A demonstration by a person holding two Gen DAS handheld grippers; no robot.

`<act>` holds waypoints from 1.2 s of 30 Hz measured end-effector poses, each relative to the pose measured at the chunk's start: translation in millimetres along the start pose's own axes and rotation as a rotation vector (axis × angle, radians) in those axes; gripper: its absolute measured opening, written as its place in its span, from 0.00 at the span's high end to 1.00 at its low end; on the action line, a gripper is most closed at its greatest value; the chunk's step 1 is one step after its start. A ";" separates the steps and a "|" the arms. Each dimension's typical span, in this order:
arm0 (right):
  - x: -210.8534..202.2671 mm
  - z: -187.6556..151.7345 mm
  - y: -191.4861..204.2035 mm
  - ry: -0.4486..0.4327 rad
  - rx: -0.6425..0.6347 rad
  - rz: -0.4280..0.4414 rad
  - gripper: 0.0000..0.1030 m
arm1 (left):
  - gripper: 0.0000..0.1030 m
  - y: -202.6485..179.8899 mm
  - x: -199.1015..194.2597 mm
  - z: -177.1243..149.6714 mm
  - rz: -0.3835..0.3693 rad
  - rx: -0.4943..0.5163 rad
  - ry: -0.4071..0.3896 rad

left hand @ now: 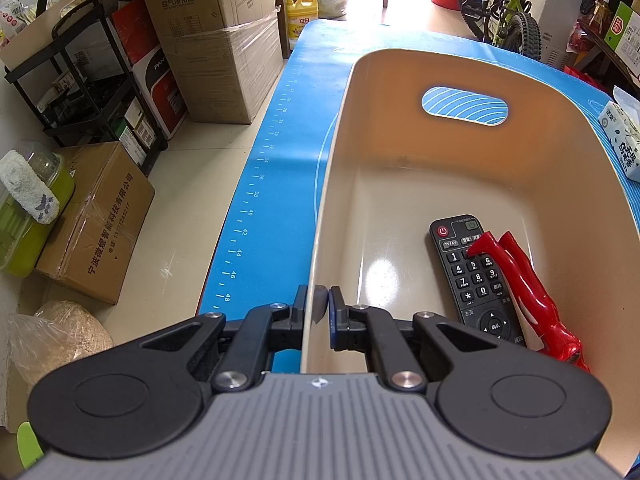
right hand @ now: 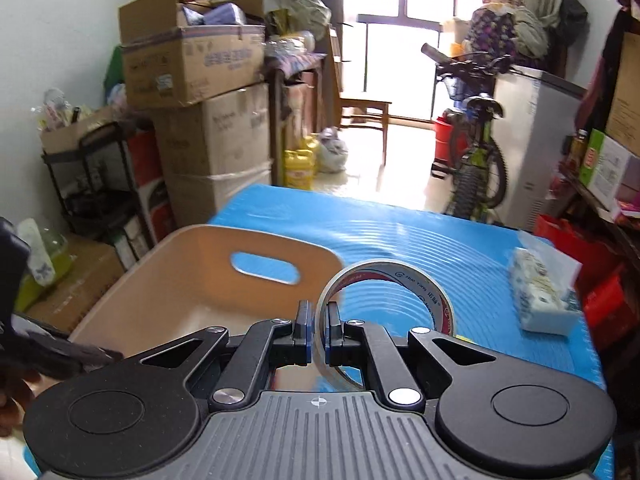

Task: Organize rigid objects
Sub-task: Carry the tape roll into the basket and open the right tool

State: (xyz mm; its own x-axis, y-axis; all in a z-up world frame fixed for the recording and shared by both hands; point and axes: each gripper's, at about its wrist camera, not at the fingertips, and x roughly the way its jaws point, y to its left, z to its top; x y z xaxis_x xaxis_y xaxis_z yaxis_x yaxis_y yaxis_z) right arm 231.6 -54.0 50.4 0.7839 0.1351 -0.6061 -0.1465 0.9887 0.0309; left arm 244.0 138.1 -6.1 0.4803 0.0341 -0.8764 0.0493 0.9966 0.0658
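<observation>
A beige plastic bin (left hand: 400, 80) with a handle slot stands on the blue mat (left hand: 276, 168). Inside it lie a black remote control (left hand: 472, 276) and a red tool (left hand: 524, 292) resting on the remote's right side. My left gripper (left hand: 323, 304) is shut on the bin's near left wall. In the right wrist view, my right gripper (right hand: 318, 328) is shut on a roll of clear tape (right hand: 400, 280), held upright above the mat just right of the bin (right hand: 192, 264).
A tissue pack (right hand: 540, 300) lies on the mat at the right; it also shows in the left wrist view (left hand: 624, 140). Cardboard boxes (left hand: 216, 40), a black cart (left hand: 88, 80) and a bicycle (right hand: 472, 152) stand around the table. The left gripper's body (right hand: 24, 340) shows at the left edge.
</observation>
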 end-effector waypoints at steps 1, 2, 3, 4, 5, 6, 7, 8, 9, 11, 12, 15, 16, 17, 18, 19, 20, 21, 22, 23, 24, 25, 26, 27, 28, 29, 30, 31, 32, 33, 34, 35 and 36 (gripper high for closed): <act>4.1 0.6 5.3 0.004 -0.002 0.013 0.83 | 0.90 0.1 0.0 0.0 0.000 0.000 0.000; 8.3 1.0 10.0 0.008 -0.006 0.020 0.83 | 0.90 0.1 0.0 0.0 0.000 0.000 0.000; 12.1 0.8 15.0 0.012 -0.010 0.026 0.83 | 0.90 0.0 0.0 0.0 0.000 0.000 0.000; 15.4 0.7 19.6 0.018 -0.015 0.035 0.83 | 0.90 -0.1 0.0 0.0 0.000 0.000 0.000; 18.1 0.4 24.0 0.024 -0.018 0.045 0.84 | 0.90 -0.1 0.0 0.0 0.000 0.001 0.000; 20.7 0.0 28.0 0.031 -0.023 0.055 0.84 | 0.90 0.0 0.1 0.0 0.000 0.000 0.000; 23.3 -1.0 32.4 0.038 -0.030 0.065 0.84 | 0.90 0.0 0.1 0.0 -0.001 -0.001 0.000; 25.4 -1.8 36.5 0.044 -0.037 0.074 0.85 | 0.90 -0.1 0.1 0.0 0.000 -0.001 0.000; 26.6 -3.9 40.5 0.051 -0.046 0.083 0.85 | 0.90 -0.1 0.1 0.0 0.000 0.000 0.000; 29.5 -7.0 49.4 0.066 -0.067 0.103 0.85 | 0.90 -0.2 0.1 0.0 0.001 0.000 0.000; 31.2 -9.1 53.3 0.078 -0.078 0.113 0.84 | 0.90 -0.1 -0.1 0.0 0.001 0.001 0.000; 40.9 -18.9 64.7 0.144 -0.108 0.136 0.84 | 0.90 -0.2 -0.1 0.0 0.000 0.000 0.000; 43.6 -23.0 68.0 0.163 -0.123 0.140 0.84 | 0.90 -0.2 -0.1 0.0 0.000 0.000 0.000; 46.5 -27.0 71.5 0.185 -0.139 0.142 0.84 | 0.90 -0.3 -0.2 0.0 0.001 0.001 0.000; 49.1 -31.0 74.1 0.207 -0.150 0.144 0.84 | 0.90 -0.2 -0.1 0.0 0.001 0.001 0.000; 52.2 -33.7 76.7 0.232 -0.161 0.147 0.84 | 0.90 -0.2 -0.1 0.0 0.001 0.001 0.000; 55.1 -36.2 78.4 0.255 -0.166 0.148 0.84 | 0.90 0.0 -0.4 0.2 0.000 0.002 0.000; 58.7 -36.4 79.4 0.274 -0.167 0.147 0.84 | 0.90 -0.1 -0.4 0.2 0.000 0.001 0.000; 60.8 -37.7 79.8 0.291 -0.168 0.147 0.84 | 0.90 -0.1 -0.4 0.2 0.000 0.002 0.000; 62.1 -37.5 79.3 0.299 -0.167 0.146 0.83 | 0.90 -0.1 -0.4 0.2 0.000 0.002 0.000; 62.4 -37.1 78.3 0.305 -0.167 0.147 0.83 | 0.90 -0.1 -0.3 0.2 0.000 0.001 0.000; 60.7 -37.2 75.6 0.307 -0.164 0.150 0.83 | 0.90 -0.1 -0.3 0.2 0.000 0.001 0.000; 58.7 -36.3 73.4 0.306 -0.158 0.152 0.82 | 0.90 -0.2 -0.3 0.2 0.000 0.001 0.000; 55.5 -35.7 70.1 0.304 -0.148 0.155 0.81 | 0.90 -0.3 -0.3 0.2 0.001 0.002 0.000; 51.7 -34.7 66.7 0.296 -0.136 0.154 0.79 | 0.90 -0.5 -0.5 0.4 0.001 0.003 0.000; 47.3 -33.2 63.2 0.286 -0.127 0.149 0.67 | 0.90 -0.9 -0.6 0.5 0.003 0.005 0.000; 43.6 -31.2 59.4 0.278 -0.120 0.149 0.62 | 0.90 -1.3 -1.0 0.5 0.003 0.006 -0.001; 38.7 -29.4 56.0 0.265 -0.111 0.148 0.59 | 0.90 -1.4 -1.2 0.6 0.003 0.006 -0.001; 33.4 -27.2 52.6 0.249 -0.103 0.148 0.56 | 0.90 -1.3 -1.4 0.7 0.003 0.005 -0.001; 29.0 -24.6 49.4 0.235 -0.095 0.148 0.53 | 0.90 -0.5 -1.1 0.5 0.002 0.005 -0.001; 23.8 -22.4 45.8 0.222 -0.086 0.148 0.50 | 0.90 -0.3 -1.3 0.5 0.001 0.005 -0.002; 18.9 -20.2 42.0 0.207 -0.077 0.145 0.45 | 0.90 -0.3 -1.2 0.7 0.001 0.005 -0.001; 14.2 -18.3 37.9 0.192 -0.069 0.137 0.40 | 0.90 -0.3 -1.3 0.5 0.001 0.005 -0.001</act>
State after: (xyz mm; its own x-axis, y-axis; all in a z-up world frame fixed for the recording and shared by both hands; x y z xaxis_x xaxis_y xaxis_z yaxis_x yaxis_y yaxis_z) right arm 226.1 -15.8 28.4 0.6257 0.2462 -0.7402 -0.2891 0.9545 0.0730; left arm 243.8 137.8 -4.8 0.4816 0.0354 -0.8757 0.0530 0.9962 0.0694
